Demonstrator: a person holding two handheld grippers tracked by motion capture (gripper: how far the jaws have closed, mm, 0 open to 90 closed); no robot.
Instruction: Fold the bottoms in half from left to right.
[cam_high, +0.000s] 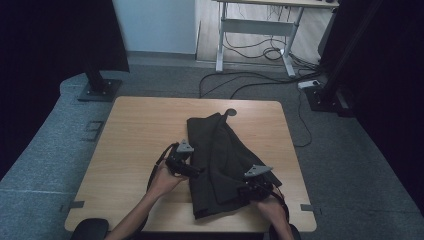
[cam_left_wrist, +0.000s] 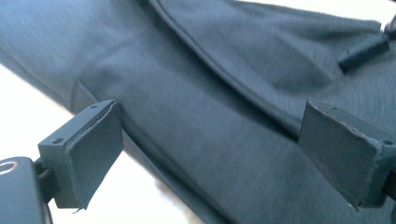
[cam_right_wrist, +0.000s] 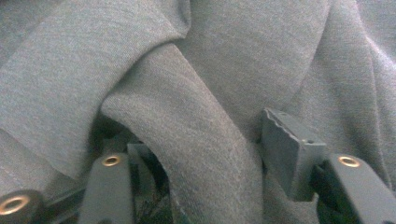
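A dark folded garment (cam_high: 220, 160) lies on the wooden table (cam_high: 140, 130), running from the middle toward the front edge. My left gripper (cam_high: 196, 171) is at the garment's left edge, open. In the left gripper view its pads (cam_left_wrist: 93, 149) stand wide apart just above the cloth (cam_left_wrist: 210, 84) with nothing between them. My right gripper (cam_high: 247, 189) sits at the garment's front right part. In the right gripper view a raised fold of grey cloth (cam_right_wrist: 205, 140) runs between its jaws. One pad (cam_right_wrist: 285, 149) stands beside the fold; cloth drapes over the other jaw.
A small round hole (cam_high: 230, 112) is in the table near its far edge, just behind the garment. Black stand bases (cam_high: 97, 87) (cam_high: 325, 97) rest on the floor at both far corners. Cables (cam_high: 250, 80) trail toward a white desk frame (cam_high: 260, 25).
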